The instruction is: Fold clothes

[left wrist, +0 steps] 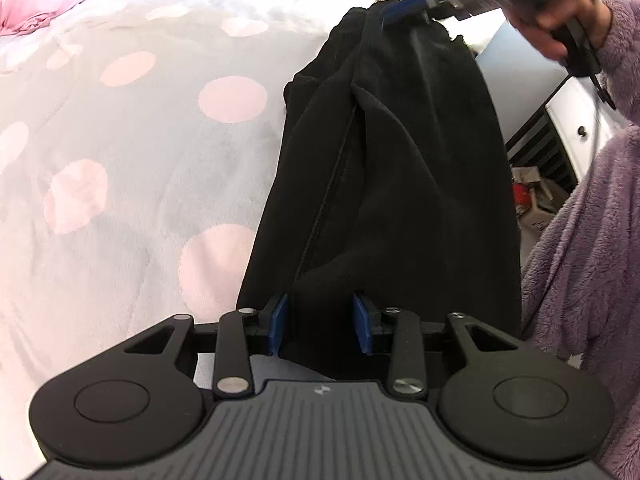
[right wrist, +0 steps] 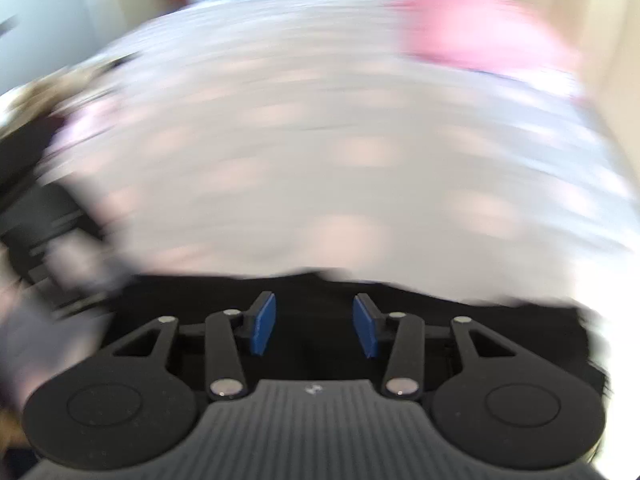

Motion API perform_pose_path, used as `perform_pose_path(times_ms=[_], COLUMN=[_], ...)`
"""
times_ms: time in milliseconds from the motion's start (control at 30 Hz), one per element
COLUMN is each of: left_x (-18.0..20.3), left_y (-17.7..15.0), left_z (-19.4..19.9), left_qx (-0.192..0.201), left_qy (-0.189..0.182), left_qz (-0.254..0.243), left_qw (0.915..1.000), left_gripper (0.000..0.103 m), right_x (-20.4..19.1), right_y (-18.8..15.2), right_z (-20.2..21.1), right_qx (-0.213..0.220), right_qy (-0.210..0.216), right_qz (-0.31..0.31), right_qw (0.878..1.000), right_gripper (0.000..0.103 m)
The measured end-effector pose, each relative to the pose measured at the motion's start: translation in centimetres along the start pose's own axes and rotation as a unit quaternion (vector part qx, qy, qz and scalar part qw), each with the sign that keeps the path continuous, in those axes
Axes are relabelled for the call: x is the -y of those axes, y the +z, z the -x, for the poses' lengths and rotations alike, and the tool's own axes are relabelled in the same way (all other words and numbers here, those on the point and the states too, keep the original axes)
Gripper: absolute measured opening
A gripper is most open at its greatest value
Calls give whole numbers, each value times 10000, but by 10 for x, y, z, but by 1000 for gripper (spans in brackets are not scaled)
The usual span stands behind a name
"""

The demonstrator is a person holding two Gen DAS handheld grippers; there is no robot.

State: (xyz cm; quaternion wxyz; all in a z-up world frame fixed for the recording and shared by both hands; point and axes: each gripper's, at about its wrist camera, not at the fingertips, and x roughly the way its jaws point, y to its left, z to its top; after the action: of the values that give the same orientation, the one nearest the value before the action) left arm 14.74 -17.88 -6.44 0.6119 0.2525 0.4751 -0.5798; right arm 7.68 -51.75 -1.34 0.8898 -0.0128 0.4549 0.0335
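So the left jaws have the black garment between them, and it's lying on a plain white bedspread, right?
Not quite. The left gripper does have the black garment between its jaws, but the bedspread is not plain: the left wrist view shows a pale cover with large pink polka dots. The rest stands.

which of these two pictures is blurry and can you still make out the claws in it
Right wrist view: heavy motion blur smears the spotted bedspread and the black garment; only the right claw itself stays sharp, blue pads apart. Left wrist view: mostly crisp, fisheye-bent edges, the left claw around the garment; only the right claw at the top is smeared.
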Motion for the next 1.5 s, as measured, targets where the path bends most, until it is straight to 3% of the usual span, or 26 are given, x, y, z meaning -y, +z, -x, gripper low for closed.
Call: perform_pose_path(times_ms=[133, 267, 433, 500, 533, 633, 700, 867, 1000, 1100, 1200, 1233, 1300, 1367, 1500], left_x=[4, 5, 10, 12, 12, 9, 4, -2, 0, -2, -1, 0, 1, 2, 11], left_y=[2, 2, 6, 9, 9, 6, 3, -2, -7, -18, -30, -33, -46, -64, -98], left_z=[-3, -6, -6, -8, -8, -4, 1, 1, 3, 18, 31, 33, 41, 47, 40], left_qx=[-96, -155, -224, -223, -208, -99, 35, 168, 312, 516, 751, 857, 1181, 1510, 1839], left_qy=[55, 102, 226, 247, 245, 214, 192, 307, 464, 671, 900, 894, 687, 387, -222], left_qz=[115, 216, 219, 256, 293, 525, 777, 1209, 1408, 1593, 1963, 2125, 2618, 3243, 4143], left_qw=[9999, 9996, 9993, 9991, 9991, 9983, 9968, 9921, 9885, 9836, 9735, 9693, 9554, 9330, 8911], left_gripper=[32, 32, 32, 32, 32, 29, 22, 18, 27, 35, 35, 36, 46, 50, 51], right_x=[76, 125, 141, 136, 135, 135, 132, 120, 123, 131, 141, 141, 139, 137, 135], right_y=[-15, -24, -23, -23, -24, -28, -30, -30, -37, -46, -59, -63, -68, -70, -75], right_z=[9, 7, -15, -18, -16, -9, -2, -4, -16, -8, 5, 8, 15, 22, 32], right_qx=[243, 615, 579, 594, 628, 754, 830, 824, 645, 678, 790, 809, 840, 870, 920], right_qy=[-1208, -1144, -512, -403, -433, -553, -1041, -2031, -2168, -2463, -2321, -2255, -2191, -2175, -1929], right_qz=[-1211, -2208, -2808, -2918, -2947, -3042, -2992, -2338, -2281, -2398, -2672, -2709, -2680, -2552, -2564], right_qw=[9850, 9666, 9566, 9538, 9525, 9480, 9448, 9473, 9470, 9366, 9319, 9323, 9344, 9381, 9426], right_gripper=[47, 50, 54, 40, 20, 10, 8, 2, 2, 9, 19, 32, 35, 49, 60])
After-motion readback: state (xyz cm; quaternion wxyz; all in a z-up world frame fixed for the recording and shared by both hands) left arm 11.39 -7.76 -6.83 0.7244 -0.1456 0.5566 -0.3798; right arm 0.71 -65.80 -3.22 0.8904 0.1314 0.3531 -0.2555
